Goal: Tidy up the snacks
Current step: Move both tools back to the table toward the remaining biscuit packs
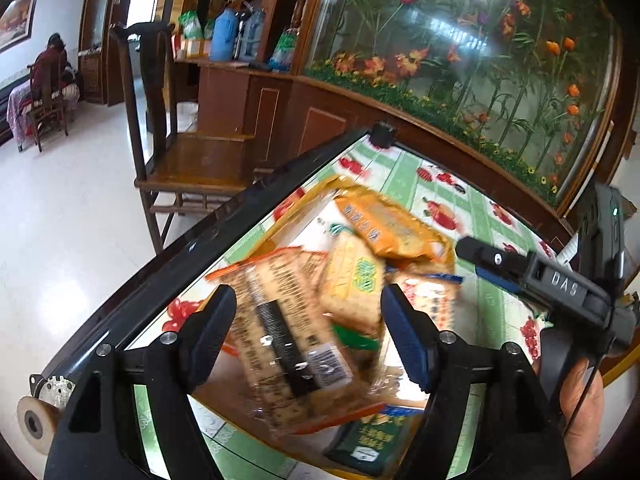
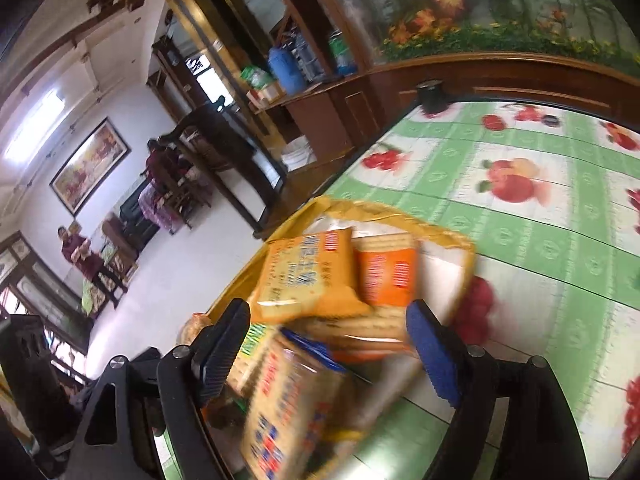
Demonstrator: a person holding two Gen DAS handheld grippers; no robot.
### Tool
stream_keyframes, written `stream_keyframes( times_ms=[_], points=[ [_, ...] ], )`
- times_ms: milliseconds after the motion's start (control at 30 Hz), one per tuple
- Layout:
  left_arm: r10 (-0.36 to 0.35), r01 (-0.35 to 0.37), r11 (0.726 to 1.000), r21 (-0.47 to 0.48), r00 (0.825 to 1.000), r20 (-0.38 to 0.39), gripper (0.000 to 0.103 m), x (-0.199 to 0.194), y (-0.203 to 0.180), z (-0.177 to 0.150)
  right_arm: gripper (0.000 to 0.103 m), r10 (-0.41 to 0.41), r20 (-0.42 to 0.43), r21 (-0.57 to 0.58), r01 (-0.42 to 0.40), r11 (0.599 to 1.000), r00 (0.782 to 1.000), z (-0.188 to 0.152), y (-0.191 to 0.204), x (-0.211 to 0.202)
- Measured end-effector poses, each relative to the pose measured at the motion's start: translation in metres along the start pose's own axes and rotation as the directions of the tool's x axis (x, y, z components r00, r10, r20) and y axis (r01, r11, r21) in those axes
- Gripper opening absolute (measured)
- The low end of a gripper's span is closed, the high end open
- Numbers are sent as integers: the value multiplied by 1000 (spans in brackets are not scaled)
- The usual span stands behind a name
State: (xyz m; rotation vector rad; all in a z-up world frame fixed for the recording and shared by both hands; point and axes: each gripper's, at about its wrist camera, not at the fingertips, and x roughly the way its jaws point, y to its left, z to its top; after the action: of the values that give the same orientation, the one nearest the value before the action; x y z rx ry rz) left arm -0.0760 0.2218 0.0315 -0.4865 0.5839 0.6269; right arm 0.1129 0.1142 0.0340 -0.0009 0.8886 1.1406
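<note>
A yellow tray [image 1: 316, 190] on the fruit-print table holds several biscuit packs. In the left wrist view my left gripper [image 1: 308, 316] is open above a clear pack with a barcode [image 1: 280, 328]; a yellow pack [image 1: 354, 284] and an orange pack [image 1: 390, 226] lie beyond it. A dark green pack [image 1: 370, 444] lies near the front. My right gripper [image 1: 476, 250] enters from the right. In the right wrist view the right gripper [image 2: 328, 340] is open over the tray [image 2: 400, 216], with a blue-and-red printed pack [image 2: 288, 408] between its fingers, untouched by the pads. Both views are blurred.
The table [image 2: 520, 240] has a black edge frame [image 1: 200, 240]. A wooden chair [image 1: 192, 152] stands by its left side. A wooden cabinet with flower glass [image 1: 460, 60] runs behind it. People sit far off in the room [image 2: 160, 176].
</note>
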Motion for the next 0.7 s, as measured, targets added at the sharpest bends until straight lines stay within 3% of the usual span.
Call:
stream_keyframes(
  times_ms=[400,700],
  points=[
    [-103,105,989,101,994,-23,79,1,-64,-9,86,-115,89,146,101,984,989,-29,-89,-88],
    [-203,225,949,220,972,-119,79,15,-138,-25,87,-293,132,333,236,913,947,-51,-188,-151]
  ],
)
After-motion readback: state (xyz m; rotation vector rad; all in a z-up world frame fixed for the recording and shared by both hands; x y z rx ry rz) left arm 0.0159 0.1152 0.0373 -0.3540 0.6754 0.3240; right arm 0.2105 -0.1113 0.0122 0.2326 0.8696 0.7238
